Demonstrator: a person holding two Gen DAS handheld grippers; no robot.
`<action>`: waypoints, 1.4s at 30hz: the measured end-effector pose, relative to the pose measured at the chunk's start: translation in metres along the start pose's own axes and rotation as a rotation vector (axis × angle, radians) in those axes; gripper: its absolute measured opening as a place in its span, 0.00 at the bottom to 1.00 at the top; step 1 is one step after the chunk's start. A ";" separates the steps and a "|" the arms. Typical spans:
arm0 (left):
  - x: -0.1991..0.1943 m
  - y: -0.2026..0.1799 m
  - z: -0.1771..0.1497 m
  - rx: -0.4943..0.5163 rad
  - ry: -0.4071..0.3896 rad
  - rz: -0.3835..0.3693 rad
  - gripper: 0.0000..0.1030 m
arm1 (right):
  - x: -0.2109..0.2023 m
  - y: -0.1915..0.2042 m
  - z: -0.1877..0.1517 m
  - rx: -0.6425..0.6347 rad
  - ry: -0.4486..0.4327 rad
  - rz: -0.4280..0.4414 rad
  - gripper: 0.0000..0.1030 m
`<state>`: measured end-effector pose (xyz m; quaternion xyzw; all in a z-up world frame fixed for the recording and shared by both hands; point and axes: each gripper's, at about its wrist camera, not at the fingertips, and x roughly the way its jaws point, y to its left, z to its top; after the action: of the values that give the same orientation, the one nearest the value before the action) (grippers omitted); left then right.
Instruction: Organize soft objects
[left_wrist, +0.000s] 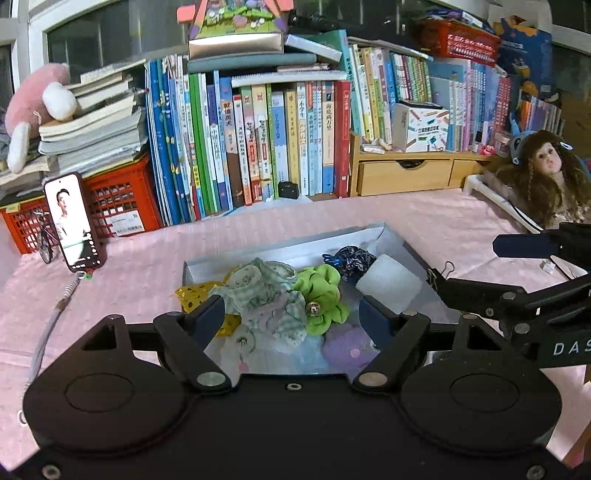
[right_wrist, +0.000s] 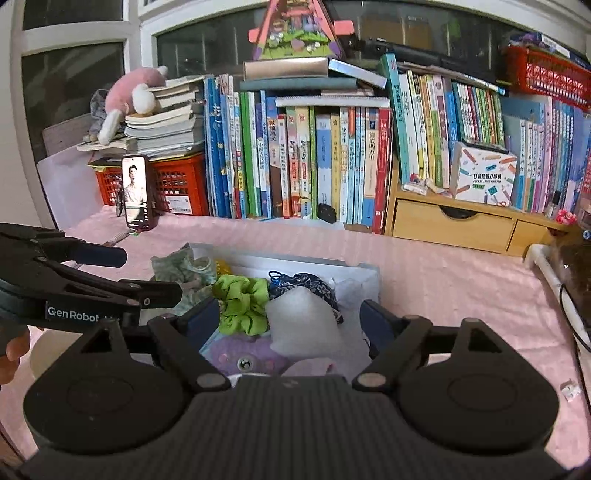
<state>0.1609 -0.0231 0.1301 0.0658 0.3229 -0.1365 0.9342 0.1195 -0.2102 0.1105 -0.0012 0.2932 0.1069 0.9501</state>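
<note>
Fingers of your left gripper (left_wrist: 291, 319) are spread wide with nothing between them, poised over the near end of the shallow white box (left_wrist: 280, 249), and your right gripper (right_wrist: 291, 321) is likewise released and empty, hovering over the same box from its right side. Take the box as your landmark: closest to you inside it lie a purple plush piece (left_wrist: 345, 347) and a pale blue bit of fabric; just beyond those sits the bundle of pale green checked cloth (left_wrist: 269, 295), with the lime-green scrunchie (left_wrist: 321, 291) touching it on the right. A gold sequinned piece (left_wrist: 195, 293) pokes over the box's left rim. Toward the far right corner rest a white foam-like block (left_wrist: 389, 282) and, behind it, a dark blue patterned scrunchie (left_wrist: 352, 258). As far as these views show, every soft item is already inside the box and none lies loose on the pink desk (left_wrist: 147, 266) around it, so the gathering looks largely done. What seems left is tidying: the pile is jumbled, and the gold piece overhangs the rim, so you may want to tuck it in. Beyond the box, a phone (left_wrist: 74, 221) stands propped to the far left and a doll (left_wrist: 546, 173) sits far right, before the row of books (left_wrist: 266, 140).
</note>
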 end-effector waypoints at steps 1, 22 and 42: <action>-0.003 0.000 -0.002 0.000 -0.005 -0.003 0.77 | -0.004 0.001 -0.002 0.000 -0.006 -0.001 0.87; -0.058 -0.011 -0.052 0.003 -0.081 -0.047 0.80 | -0.060 0.004 -0.039 0.079 -0.111 0.008 0.90; -0.083 -0.027 -0.118 -0.054 -0.171 -0.035 0.84 | -0.086 0.028 -0.095 0.036 -0.215 -0.057 0.95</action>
<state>0.0213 -0.0066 0.0877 0.0228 0.2468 -0.1492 0.9572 -0.0087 -0.2065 0.0811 0.0192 0.1912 0.0740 0.9786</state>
